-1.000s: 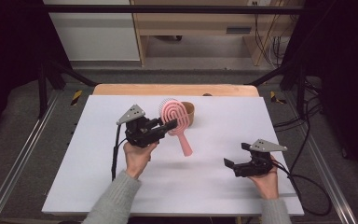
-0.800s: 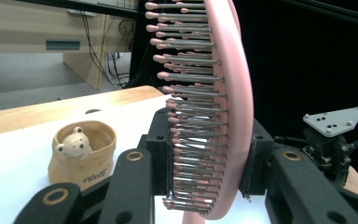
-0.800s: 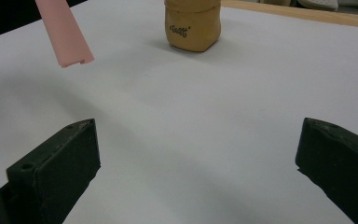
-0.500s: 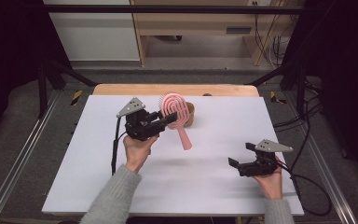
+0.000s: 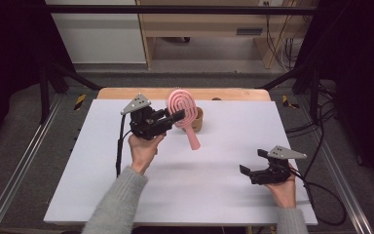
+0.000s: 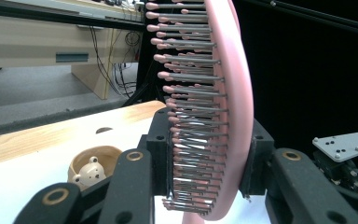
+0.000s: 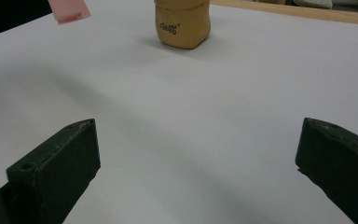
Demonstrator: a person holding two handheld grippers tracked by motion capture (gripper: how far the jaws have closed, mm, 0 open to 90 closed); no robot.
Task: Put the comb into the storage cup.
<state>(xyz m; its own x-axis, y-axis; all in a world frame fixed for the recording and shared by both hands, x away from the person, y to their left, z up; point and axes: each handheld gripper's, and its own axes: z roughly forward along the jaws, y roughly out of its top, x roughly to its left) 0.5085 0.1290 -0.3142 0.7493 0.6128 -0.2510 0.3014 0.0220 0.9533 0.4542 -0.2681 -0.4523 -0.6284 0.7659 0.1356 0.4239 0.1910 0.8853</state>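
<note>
Leftmost, the left gripper [image 5: 177, 116] is clenching the pink hairbrush [image 5: 183, 106] by its round head, holding it off the white table [image 5: 126, 195] with the handle hanging down toward the person. Along that gripper's own view, the brush [image 6: 223, 116] is standing on edge between the two black jaws, bristles pointing left. Just behind the brush, a small tan cup [image 5: 197, 119] is sitting on the table, a little bear figure [image 6: 91, 171] peeking from it. Farther right, the right gripper [image 5: 249, 165] is resting low near the table's front edge, jaws spread wide and gripping nothing.
</note>
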